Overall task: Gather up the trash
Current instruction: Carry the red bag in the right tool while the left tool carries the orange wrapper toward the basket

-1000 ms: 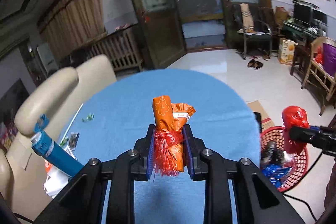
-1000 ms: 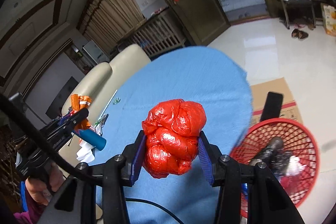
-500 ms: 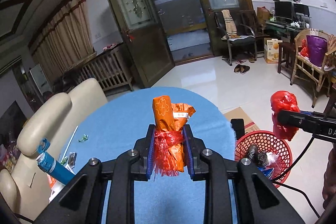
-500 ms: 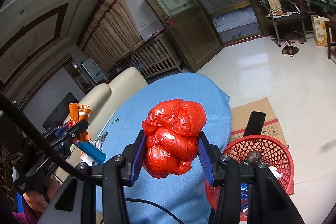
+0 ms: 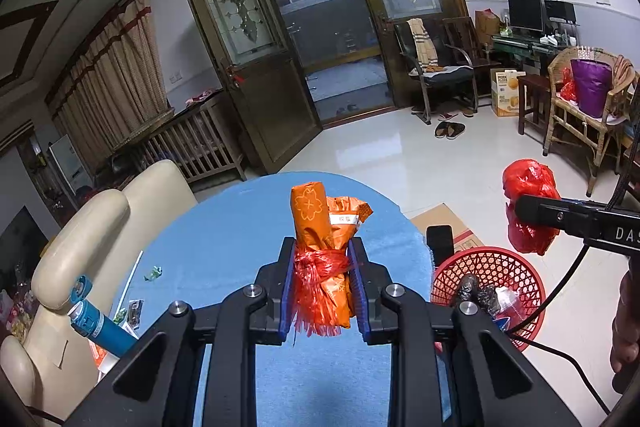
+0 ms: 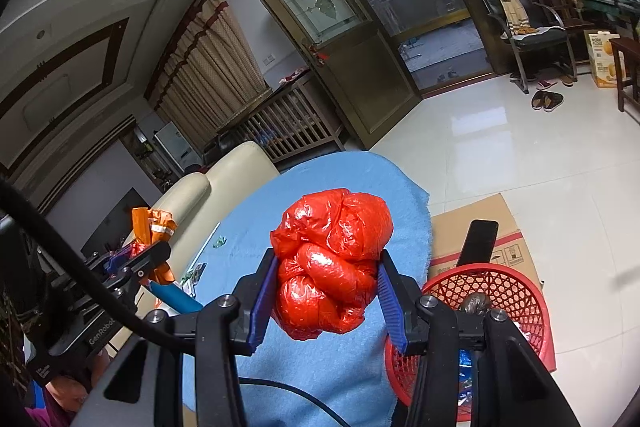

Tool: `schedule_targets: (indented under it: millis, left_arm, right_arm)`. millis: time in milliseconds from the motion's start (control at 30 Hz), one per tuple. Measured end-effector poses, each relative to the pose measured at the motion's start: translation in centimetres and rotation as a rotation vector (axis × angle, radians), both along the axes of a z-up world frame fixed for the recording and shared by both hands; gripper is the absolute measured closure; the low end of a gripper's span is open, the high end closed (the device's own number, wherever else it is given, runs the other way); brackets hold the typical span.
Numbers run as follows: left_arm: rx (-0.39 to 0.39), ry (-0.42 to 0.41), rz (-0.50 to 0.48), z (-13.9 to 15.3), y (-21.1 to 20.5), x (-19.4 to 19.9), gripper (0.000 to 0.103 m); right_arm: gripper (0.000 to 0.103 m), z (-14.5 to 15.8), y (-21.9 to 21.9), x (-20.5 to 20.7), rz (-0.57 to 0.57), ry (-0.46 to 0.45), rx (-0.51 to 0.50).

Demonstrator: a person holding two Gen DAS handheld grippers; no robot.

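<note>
My left gripper is shut on an orange wrapper bundle tied with red plastic string, held upright above the blue table. The same bundle shows at the left of the right wrist view. My right gripper is shut on a crumpled red plastic bag. That bag hangs above the red mesh basket, which stands on the floor right of the table and holds several pieces of trash. The basket lies just right of my right gripper.
On the table's left side lie a blue tube, a white straw and small wrappers. A cream sofa stands behind the table. A black phone and flat cardboard lie by the basket. Chairs line the far wall.
Both grippers have lifted and pulled back with their loads, so more of the room and floor shows. The basket now appears nearer the table's edge. Both grips are unchanged.
</note>
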State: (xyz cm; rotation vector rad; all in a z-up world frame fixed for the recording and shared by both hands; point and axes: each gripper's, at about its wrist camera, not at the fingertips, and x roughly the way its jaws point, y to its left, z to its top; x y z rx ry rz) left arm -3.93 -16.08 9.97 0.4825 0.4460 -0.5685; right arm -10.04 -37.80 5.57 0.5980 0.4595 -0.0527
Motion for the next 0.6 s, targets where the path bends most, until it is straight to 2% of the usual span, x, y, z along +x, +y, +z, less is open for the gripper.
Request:
schedule_targets:
  millis: [600]
  left_arm:
    - [0.015, 0.014, -0.014, 0.3, 0.3, 1.3, 0.076]
  right_arm:
    - [0.053, 0.3, -0.5, -1.0, -0.019, -0.004, 0.018]
